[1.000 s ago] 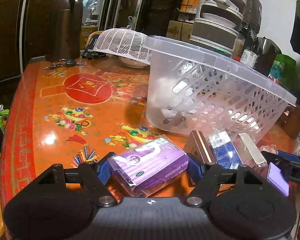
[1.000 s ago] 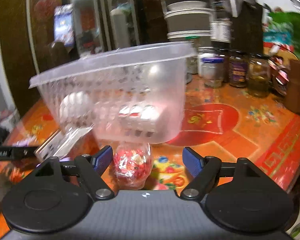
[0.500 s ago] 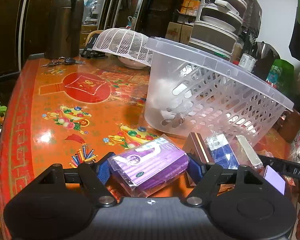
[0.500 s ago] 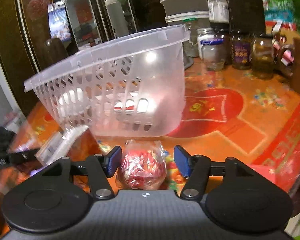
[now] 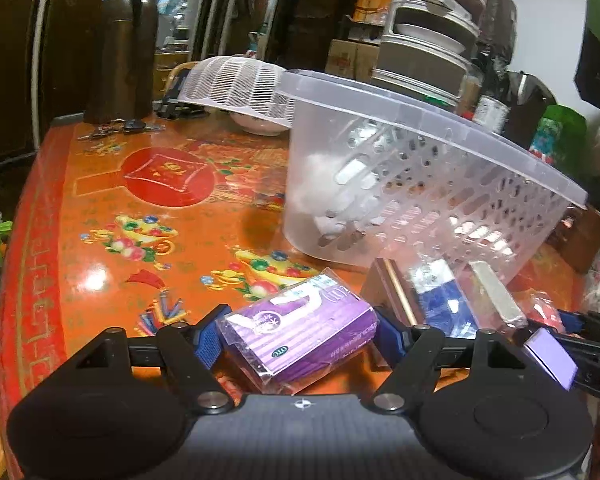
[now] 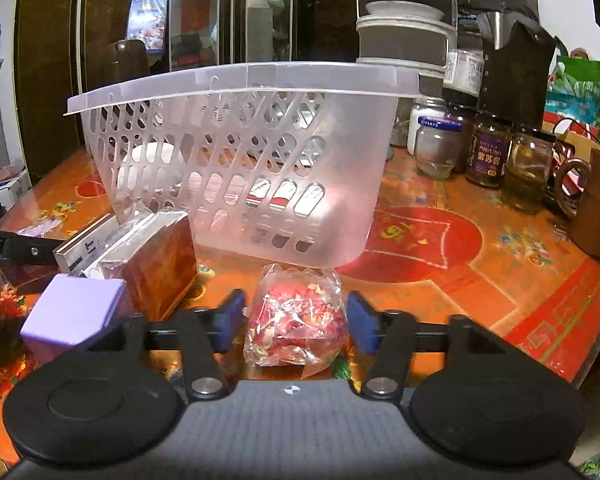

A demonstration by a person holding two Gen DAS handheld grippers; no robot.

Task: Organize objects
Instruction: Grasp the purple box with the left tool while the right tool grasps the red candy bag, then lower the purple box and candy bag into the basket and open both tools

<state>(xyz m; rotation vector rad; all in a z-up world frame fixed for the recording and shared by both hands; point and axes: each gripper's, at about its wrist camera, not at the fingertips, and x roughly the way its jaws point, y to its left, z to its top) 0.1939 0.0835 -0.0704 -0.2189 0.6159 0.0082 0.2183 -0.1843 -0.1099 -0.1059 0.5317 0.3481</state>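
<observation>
2 grippers: left pinches purple box, right spread round candy bag (basket ahead)

The bench holds 1 clear plastic basket, 1 purple box, 1 red candy bag, 1 purple block and 4 glass jars.

Orange-red patterned table carries the background clutter. Left wrist view: dark thermos at 10 o'clock with keys at its foot; white mesh food cover at 12 o'clock over a bowl. Right wrist view: glass jars at 2 o'clock, stacked steel container behind, green bag far right.
</observation>
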